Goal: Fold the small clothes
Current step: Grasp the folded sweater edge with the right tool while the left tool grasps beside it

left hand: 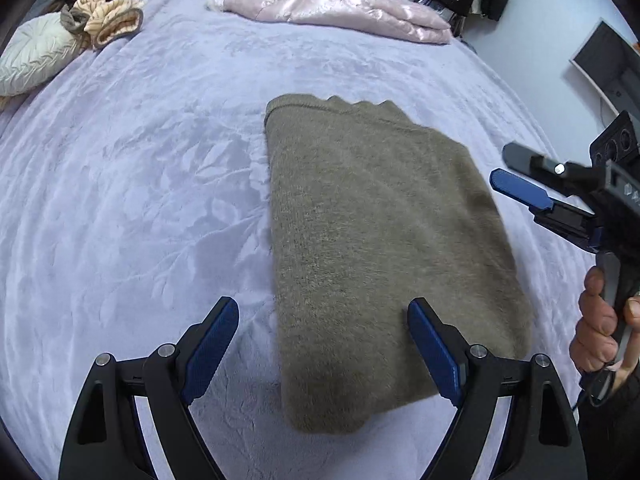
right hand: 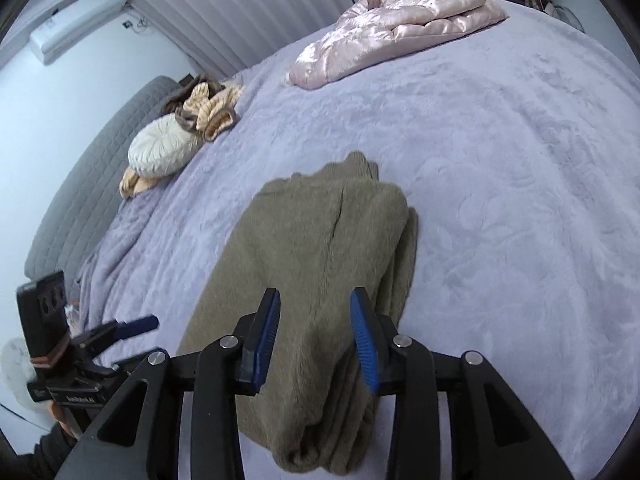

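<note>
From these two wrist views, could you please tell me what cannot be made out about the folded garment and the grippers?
- Olive knit garment: what kind it is stays hidden, folded in on itself; its near edge in the right wrist view sits behind the right gripper.
- Left gripper: jaws wide, nothing gripped; contact with the lavender bedspread cannot be judged.
- Right gripper: jaws apart; the pads hide whether they touch fabric.

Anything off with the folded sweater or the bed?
Mostly tidy. The olive sweater is folded, but its layers fan out unevenly along the right edge in the right wrist view. Both claws are clear of it, on the lilac blanket.
</note>
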Available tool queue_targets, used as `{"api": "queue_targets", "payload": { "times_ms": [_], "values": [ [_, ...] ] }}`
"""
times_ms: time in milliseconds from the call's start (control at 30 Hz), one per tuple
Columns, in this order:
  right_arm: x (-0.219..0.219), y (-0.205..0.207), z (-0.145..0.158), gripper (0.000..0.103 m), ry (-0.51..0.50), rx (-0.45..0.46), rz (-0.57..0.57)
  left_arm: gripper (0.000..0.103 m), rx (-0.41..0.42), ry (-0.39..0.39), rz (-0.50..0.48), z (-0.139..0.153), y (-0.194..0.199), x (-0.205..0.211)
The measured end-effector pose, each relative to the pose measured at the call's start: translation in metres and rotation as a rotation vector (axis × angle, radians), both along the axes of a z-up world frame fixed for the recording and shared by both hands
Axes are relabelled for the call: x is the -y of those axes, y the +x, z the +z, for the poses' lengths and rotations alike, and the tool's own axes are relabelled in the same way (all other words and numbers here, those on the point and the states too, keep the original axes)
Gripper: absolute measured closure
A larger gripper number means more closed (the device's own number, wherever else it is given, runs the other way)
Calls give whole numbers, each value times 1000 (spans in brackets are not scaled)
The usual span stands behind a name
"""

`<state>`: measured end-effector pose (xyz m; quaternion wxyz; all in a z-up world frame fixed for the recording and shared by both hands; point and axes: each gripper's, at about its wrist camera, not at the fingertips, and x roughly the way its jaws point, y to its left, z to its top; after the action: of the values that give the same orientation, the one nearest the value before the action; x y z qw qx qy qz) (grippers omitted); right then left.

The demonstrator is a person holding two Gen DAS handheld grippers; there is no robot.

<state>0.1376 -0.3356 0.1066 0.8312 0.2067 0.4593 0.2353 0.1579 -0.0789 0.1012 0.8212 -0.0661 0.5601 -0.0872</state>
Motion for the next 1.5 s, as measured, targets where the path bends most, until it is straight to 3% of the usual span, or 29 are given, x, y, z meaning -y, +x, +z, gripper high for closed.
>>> {"api": "queue_targets", "payload": {
  "times_ms": [100, 133, 200, 300, 433, 500, 533, 567, 633, 767, 900, 967, 1000, 1033, 1100, 1167, 1200, 1267, 1500],
  "values": [
    [-6, 29, -14, 54, 200, -73, 26, 16, -61, -58, 33, -22, 6, -8],
    [-7, 37, -24, 43, 238, -111, 24, 14, -74, -82, 37, -27, 7, -10],
    [-9, 51, -46, 37, 182, -178, -28, 0, -92, -90, 49, -36, 8, -16],
    [-7, 60, -66, 41, 91, -215, -68, 0, -105, -129, 39, -38, 9, -26],
    [-3, 52, -48, 40, 32, -169, -79, 0, -76, -164, 44, -23, 16, -47],
    [5, 42, -34, 29, -23, -126, -80, 0, -97, -221, 37, -22, 25, -58],
    [9, 37, -27, 19, -51, -106, -86, 0, -124, -263, 26, -25, 30, -61],
    [15, 32, -23, 18, -65, -97, -83, 0, -147, -296, 10, -28, 35, -62],
    [27, 24, -22, 17, -40, -126, -65, 0, -182, -353, -43, -34, 40, -58],
    [30, 5, -38, 17, 61, -206, 8, 0, -215, -384, -100, -43, 43, -41],
    [6, -3, -66, 17, 38, -281, 87, 0, -243, -374, -114, -56, 54, -22],
    [-3, 2, -80, 17, 12, -311, 86, 3, -250, -324, -118, -63, 58, -11],
    [-6, 6, -87, 17, 22, -324, 80, 10, -235, -298, -134, -62, 57, -6],
    [-7, 8, -91, 17, 33, -326, 75, 34, -217, -299, -161, -58, 56, -1],
    [-15, 13, -95, 19, 33, -312, 82, 41, -191, -275, -185, -50, 53, 5],
    [-28, 14, -95, 40, -7, -303, 112, 43, -180, -252, -194, -47, 51, 10],
    [-32, 14, -93, 42, -26, -292, 112, 43, -180, -253, -190, -47, 51, 11],
    [-36, 13, -86, 55, -47, -271, 119, 46, -170, -245, -187, -43, 51, 12],
    [-48, 6, -64, 65, -156, -215, 128, 51, -114, -145, -210, -25, 43, 25]
  ]
}}
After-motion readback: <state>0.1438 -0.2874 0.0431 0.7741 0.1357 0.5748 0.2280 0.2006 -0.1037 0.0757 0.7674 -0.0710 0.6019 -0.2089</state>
